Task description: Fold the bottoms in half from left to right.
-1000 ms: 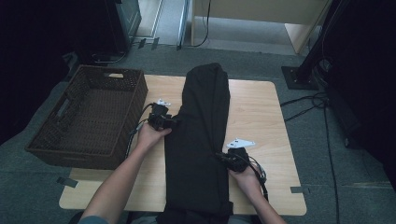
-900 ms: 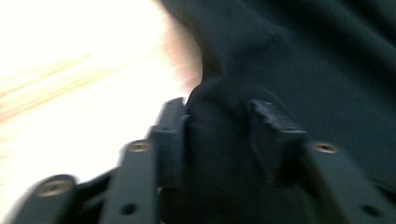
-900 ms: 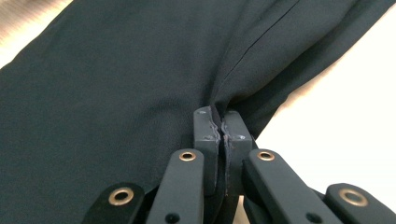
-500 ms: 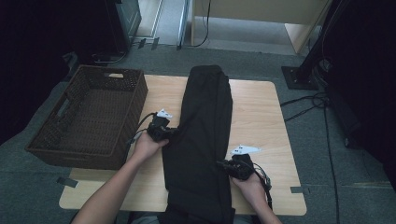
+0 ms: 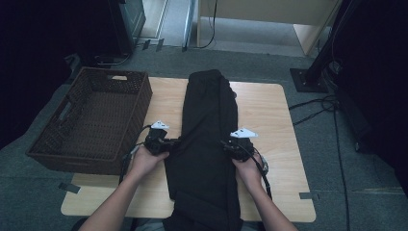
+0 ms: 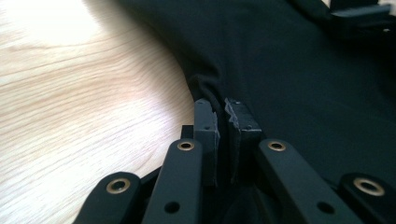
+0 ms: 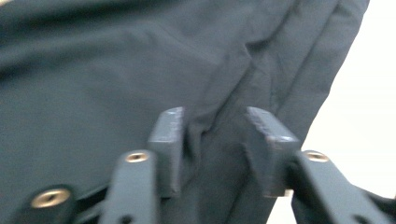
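Left gripper pinches the left edge of the black garment, pads pressed on a fold of it in its own view. Right gripper, at the opposite edge, has just been opening, jaws spread with cloth loose between them. I see the garment's long axis running away from me down the table, both hands level at mid-length, so I judge the next move folds across that axis.

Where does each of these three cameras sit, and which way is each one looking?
High view: above the person's side, looking forward and down on the table; both forearms, left gripper, right gripper.
Left gripper view: rides that gripper, jaws pinching the black garment.
Right gripper view: rides that gripper, jaws apart, just opening.
All share the garment.
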Demonstrator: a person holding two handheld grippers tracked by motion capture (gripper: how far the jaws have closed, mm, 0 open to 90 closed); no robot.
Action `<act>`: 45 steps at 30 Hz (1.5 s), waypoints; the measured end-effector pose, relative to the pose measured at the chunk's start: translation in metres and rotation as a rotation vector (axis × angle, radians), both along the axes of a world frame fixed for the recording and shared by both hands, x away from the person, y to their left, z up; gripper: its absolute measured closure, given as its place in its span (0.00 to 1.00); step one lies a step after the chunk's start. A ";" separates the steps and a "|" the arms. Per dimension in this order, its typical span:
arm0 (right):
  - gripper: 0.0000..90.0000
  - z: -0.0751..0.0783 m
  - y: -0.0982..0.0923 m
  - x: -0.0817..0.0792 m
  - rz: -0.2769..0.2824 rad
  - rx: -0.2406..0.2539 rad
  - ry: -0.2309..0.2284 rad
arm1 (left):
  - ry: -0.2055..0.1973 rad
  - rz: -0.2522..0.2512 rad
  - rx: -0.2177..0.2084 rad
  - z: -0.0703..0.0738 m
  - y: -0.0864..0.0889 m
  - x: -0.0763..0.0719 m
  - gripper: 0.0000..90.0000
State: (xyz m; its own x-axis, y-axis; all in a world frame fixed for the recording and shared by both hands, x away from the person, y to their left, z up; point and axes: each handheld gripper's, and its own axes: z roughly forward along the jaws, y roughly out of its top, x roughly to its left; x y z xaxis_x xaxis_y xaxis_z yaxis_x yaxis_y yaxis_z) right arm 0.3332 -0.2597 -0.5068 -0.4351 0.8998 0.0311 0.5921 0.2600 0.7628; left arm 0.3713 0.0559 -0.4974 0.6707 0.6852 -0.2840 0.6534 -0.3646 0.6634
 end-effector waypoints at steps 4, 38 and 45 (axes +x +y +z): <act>0.84 -0.004 -0.009 0.008 -0.023 -0.029 0.014 | 0.006 0.021 0.011 0.000 0.013 -0.001 0.95; 0.94 0.006 -0.014 0.078 -0.104 0.030 0.008 | 0.051 0.061 0.042 -0.005 -0.021 0.064 0.81; 0.99 0.005 -0.030 0.071 -0.079 0.070 0.066 | 0.023 0.021 0.050 -0.003 -0.018 0.051 0.99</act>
